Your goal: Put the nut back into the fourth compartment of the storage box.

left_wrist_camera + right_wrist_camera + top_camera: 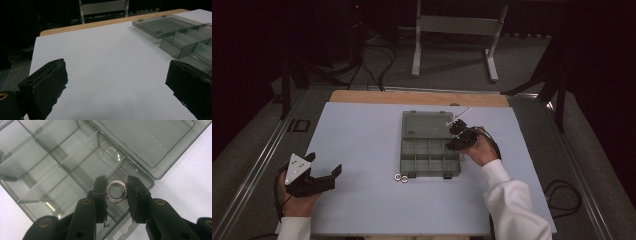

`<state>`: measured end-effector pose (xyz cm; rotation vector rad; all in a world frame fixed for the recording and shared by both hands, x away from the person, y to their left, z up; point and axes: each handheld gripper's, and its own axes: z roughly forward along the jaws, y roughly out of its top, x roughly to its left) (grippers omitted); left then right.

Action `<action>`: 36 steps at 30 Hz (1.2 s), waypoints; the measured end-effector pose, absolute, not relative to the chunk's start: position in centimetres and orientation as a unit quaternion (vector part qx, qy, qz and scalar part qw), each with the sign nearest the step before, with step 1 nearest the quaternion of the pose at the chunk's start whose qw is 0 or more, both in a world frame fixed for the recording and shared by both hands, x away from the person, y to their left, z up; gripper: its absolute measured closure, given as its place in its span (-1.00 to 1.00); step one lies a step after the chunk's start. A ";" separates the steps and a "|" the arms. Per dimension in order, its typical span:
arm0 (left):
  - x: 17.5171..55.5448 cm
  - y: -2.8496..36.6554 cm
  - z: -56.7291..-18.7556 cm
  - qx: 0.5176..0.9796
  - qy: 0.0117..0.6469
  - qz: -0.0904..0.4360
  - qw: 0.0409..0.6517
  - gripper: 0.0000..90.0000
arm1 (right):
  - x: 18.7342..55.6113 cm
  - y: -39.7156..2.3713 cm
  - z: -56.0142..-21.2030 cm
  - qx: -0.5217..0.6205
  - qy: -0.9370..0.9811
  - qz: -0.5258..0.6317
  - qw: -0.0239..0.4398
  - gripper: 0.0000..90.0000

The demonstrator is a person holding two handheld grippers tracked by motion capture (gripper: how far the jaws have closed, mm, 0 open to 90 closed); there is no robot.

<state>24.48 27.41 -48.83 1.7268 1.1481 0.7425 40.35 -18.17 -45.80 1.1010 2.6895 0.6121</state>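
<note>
- Nut [116, 191], a silvery metal ring with a hexagonal rim, sits pinched between the two black jaws of the right gripper [116, 188]; the pads press on its opposite sides in the right gripper view.
- Held nut hangs above a compartment at the hinge-side corner of the organiser box [50, 170]; whether it touches the floor of that compartment cannot be told.
- Organiser box is smoky, see-through plastic, split by thin walls into rows of small compartments, with its lid [150, 142] folded flat open beyond the hinge.
- In the high view the box [430, 157] lies near the middle of the worktop [362, 135], lid [424, 124] towards the far edge, and the right gripper [458, 136] is over its right side, held by a hand with a white sleeve [512, 200].
- Two more nuts [401, 177] lie on the white worktop surface, touching each other, just beside the near left corner of the box.
- Left gripper [323, 164] rests well apart from the box at the near left of the worktop, a grey three-cornered plate [297, 167] on top.
- Its jaws are spread wide with nothing between them; the left gripper view shows bare white worktop [100, 62] between the two pads and the box [185, 42] off to the right.
</note>
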 end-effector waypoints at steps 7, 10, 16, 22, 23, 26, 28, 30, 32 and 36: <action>24.5 27.4 -48.8 0.700 0.465 0.300 0.452 -0.92 | 40.7 -18.3 -46.2 0.374 0.901 0.201 0.084 0.55; 24.5 27.4 -48.8 0.700 0.465 0.301 0.452 -0.92 | 40.8 -18.3 -46.3 0.375 0.901 0.202 0.084 0.55; 24.5 27.4 -48.8 0.699 0.465 0.301 0.452 -0.92 | 40.8 -18.2 -46.4 0.372 0.903 0.198 0.085 0.55; 24.5 27.4 -48.8 0.699 0.464 0.301 0.452 -0.92 | 40.8 -18.2 -46.4 0.373 0.902 0.200 0.088 0.52; 24.5 27.4 -48.8 0.700 0.464 0.300 0.452 -0.92 | 40.8 -18.3 -46.4 0.374 0.901 0.203 0.087 0.47; 24.4 27.4 -48.8 0.699 0.464 0.301 0.453 -0.92 | 40.8 -18.4 -46.2 0.379 0.897 0.211 0.087 0.32; 24.4 27.5 -48.8 0.699 0.465 0.300 0.453 -0.92 | 40.7 -18.6 -46.0 0.384 0.892 0.222 0.086 0.16; 24.5 27.4 -48.8 0.699 0.464 0.301 0.453 -0.92 | 40.6 -18.8 -45.7 0.390 0.888 0.232 0.082 0.04; 24.5 27.4 -48.8 0.700 0.464 0.301 0.452 -0.92 | 40.4 -18.9 -45.5 0.387 0.886 0.242 0.083 -0.08; 24.5 27.4 -48.8 0.699 0.464 0.301 0.453 -0.92 | 39.6 -18.8 -44.7 0.377 0.883 0.265 0.096 -0.36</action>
